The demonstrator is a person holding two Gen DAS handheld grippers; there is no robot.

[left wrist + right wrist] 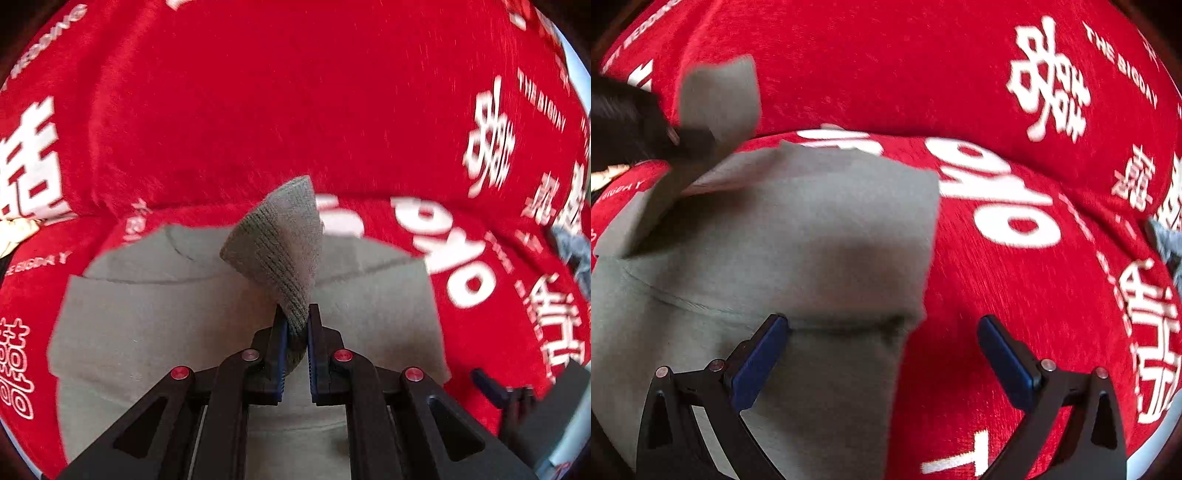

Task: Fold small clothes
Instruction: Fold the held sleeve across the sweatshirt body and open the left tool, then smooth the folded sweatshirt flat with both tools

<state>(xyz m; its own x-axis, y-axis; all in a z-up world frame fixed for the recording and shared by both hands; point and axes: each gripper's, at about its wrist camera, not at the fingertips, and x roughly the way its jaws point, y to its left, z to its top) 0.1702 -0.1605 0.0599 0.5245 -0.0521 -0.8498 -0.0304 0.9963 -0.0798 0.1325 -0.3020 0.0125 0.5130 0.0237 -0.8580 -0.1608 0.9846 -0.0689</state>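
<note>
A small grey garment [166, 325] lies on a red cloth with white lettering [258, 92]. My left gripper [295, 314] is shut on the garment's ribbed grey cuff [280, 243] and holds it raised above the garment's body. In the right wrist view the grey garment [812, 240] fills the left half, and the left gripper [690, 138] shows at the upper left with the cuff [720, 92]. My right gripper [882, 325] is open and empty, just above the garment's right edge.
The red cloth [1015, 277] covers the whole surface. A blue-grey piece of fabric [572, 247] lies at the far right edge; it also shows in the right wrist view [1167, 240]. A cream item [14, 232] sits at the far left.
</note>
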